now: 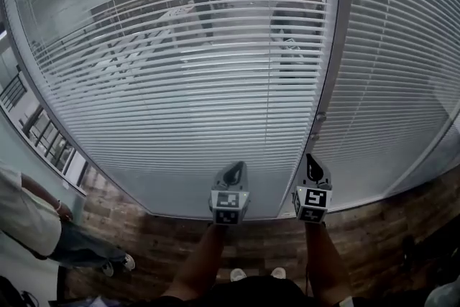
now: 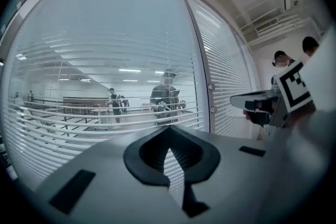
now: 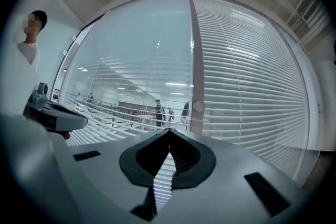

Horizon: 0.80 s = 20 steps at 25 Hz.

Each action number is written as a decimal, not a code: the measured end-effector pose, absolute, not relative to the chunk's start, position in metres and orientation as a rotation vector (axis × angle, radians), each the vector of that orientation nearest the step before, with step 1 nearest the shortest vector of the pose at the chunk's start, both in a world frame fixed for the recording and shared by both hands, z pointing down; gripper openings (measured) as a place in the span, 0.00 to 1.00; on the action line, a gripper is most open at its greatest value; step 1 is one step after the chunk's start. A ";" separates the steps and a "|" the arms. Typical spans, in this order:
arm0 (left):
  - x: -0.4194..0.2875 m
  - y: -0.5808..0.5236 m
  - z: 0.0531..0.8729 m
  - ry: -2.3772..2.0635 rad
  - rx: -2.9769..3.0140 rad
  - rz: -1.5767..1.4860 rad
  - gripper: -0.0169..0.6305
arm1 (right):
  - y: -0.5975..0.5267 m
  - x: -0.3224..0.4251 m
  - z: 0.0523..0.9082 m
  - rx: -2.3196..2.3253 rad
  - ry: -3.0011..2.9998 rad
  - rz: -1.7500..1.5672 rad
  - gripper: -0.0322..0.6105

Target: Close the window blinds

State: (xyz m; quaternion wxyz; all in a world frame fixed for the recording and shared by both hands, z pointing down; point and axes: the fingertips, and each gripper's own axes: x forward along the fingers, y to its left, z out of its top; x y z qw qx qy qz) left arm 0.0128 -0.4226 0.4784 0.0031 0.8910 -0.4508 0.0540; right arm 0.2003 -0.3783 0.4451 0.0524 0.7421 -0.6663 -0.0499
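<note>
**A:** What do we have at the far left?

**B:** A person [image 1: 29, 218] in a white top stands on the wooden floor [image 1: 172, 237], near the lower left corner of the glass wall.

**A:** And the task's thing?

**B:** The window blinds hang in two parts. The left blind [image 1: 180, 83] covers the wide left pane down to its bottom edge. Its slats lie flat, so we see through the gaps to figures and railings on the far side.

**A:** Where do we hold the left tongs [image 1: 233, 170]?

**B:** Level, pointing at the bottom edge of that pane and apart from it. The jaw tips meet, and we grip nothing with them.

**A:** Next along?

**B:** The upright post [image 1: 336, 47] divides the two panes, with a small round knob [image 1: 320, 116] on its lower part. Our right tongs [image 1: 313, 166] point at the foot of the post, below the knob and not touching it. Those jaws are closed too, and empty.

**A:** And at the right edge?

**B:** The right blind [image 1: 402, 68] fills the right pane. Its slats sit closer together, and we make out almost nothing behind them.
</note>
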 end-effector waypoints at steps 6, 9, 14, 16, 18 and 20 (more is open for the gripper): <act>0.022 -0.434 0.478 -1.463 2.761 0.194 0.03 | -0.394 0.213 0.439 2.219 -2.053 -0.173 0.05; 0.032 -0.432 0.470 -1.470 2.770 0.166 0.03 | -0.400 0.225 0.433 2.244 -2.068 -0.196 0.05; 0.042 -0.429 0.475 -1.470 2.784 0.185 0.03 | -0.408 0.242 0.435 2.273 -2.045 -0.183 0.05; 0.042 -0.427 0.484 -1.466 2.766 0.217 0.03 | -0.412 0.246 0.436 2.284 -2.037 -0.187 0.05; 0.041 -0.426 0.489 -1.469 2.757 0.231 0.03 | -0.415 0.251 0.434 2.292 -2.036 -0.187 0.10; 0.038 -0.429 0.491 -1.489 2.769 0.240 0.03 | -0.420 0.254 0.433 2.301 -2.036 -0.176 0.14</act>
